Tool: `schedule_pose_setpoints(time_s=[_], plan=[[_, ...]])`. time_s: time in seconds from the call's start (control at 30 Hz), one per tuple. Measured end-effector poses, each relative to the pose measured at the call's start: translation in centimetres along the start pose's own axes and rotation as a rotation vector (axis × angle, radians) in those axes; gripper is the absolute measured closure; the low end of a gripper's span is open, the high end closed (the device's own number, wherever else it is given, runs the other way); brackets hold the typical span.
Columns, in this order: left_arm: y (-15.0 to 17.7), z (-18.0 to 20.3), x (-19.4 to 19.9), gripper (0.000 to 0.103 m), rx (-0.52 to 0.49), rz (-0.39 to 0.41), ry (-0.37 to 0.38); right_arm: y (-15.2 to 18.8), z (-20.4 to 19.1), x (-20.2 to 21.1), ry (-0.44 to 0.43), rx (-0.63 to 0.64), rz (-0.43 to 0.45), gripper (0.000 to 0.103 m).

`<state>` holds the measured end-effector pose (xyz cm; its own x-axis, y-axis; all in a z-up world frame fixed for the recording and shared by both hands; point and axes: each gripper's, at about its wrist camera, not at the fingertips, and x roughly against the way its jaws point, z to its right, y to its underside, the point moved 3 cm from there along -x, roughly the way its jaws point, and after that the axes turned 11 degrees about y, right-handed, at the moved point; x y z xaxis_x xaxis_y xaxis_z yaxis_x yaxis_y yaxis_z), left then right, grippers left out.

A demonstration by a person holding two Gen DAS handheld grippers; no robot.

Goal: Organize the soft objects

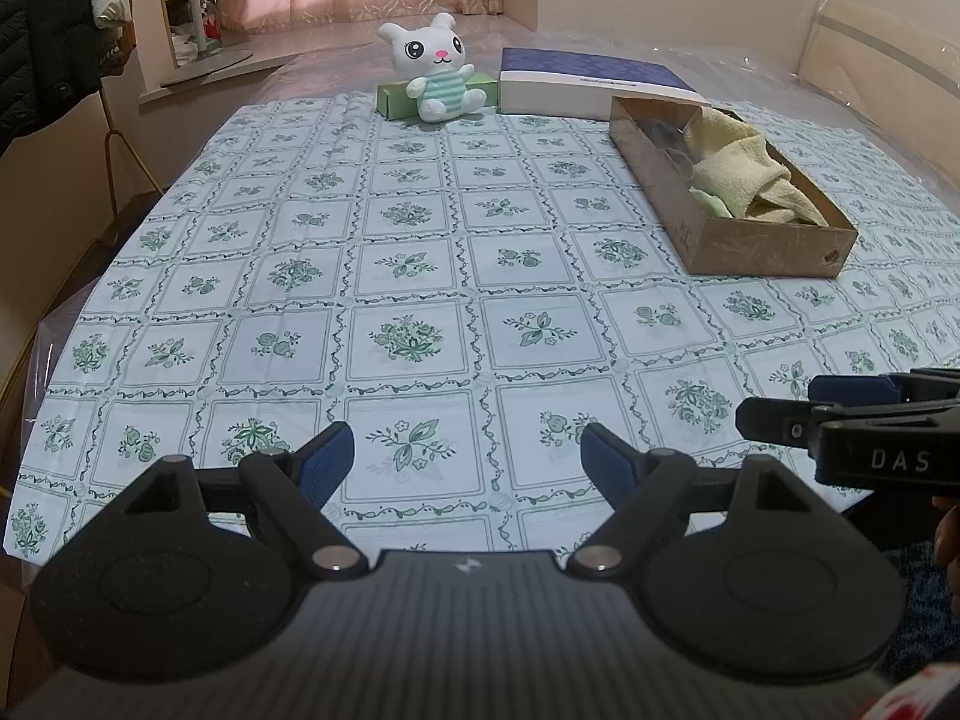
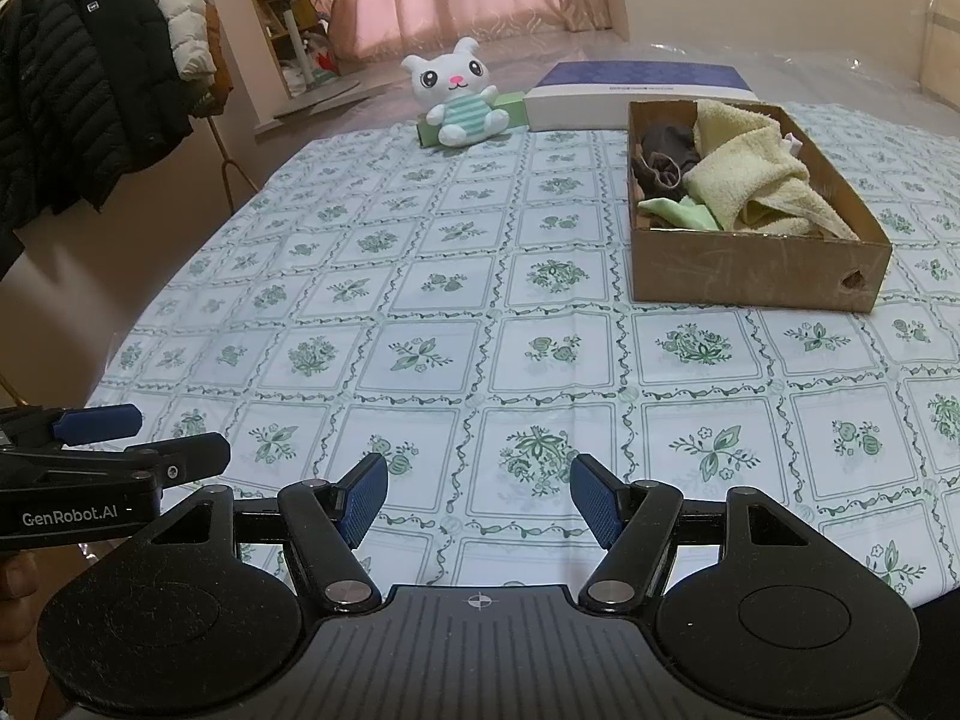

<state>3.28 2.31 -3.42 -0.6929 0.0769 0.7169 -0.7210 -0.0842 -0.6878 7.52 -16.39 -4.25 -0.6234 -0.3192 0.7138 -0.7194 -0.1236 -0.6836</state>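
surface (image 1: 420, 276): a wide top spread with a green floral checked cloth; bare across the whole near and middle part, with everything set along the far edge and to the right.

cardboard box (image 2: 750, 267): laid on the right side, its long axis running away from the fingers toward the far edge; already filled with a yellow towel (image 2: 756, 180), a dark garment (image 2: 663, 159) and a pale green cloth (image 2: 684, 210).

plush rabbit (image 2: 459, 99): the one soft thing seen outside the box; seated upright at the far edge, leaning against a green carton (image 1: 396, 99), just left of a blue-and-white box (image 1: 588, 81).

direction: the rabbit lies straight ahead and well apart from both pairs of fingers, slightly left of centre in both views.

nearer hand: judged roughly equal; the left gripper (image 1: 468, 459) is lined up a little more squarely with the rabbit, the right gripper (image 2: 478, 498) with the cardboard box.

fingers: both pairs are spread apart and nothing is held between them.

next move: a long forward reach is judged to be needed.
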Motion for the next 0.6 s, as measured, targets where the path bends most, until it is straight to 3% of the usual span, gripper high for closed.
schedule_pose_setpoints(time_s=[0.6], plan=[[-0.09, 0.08, -0.20, 0.022, -0.002, -0.001, 0.003, 0.05, 0.22, -0.28, 0.003, -0.003, -0.006, 0.036]])
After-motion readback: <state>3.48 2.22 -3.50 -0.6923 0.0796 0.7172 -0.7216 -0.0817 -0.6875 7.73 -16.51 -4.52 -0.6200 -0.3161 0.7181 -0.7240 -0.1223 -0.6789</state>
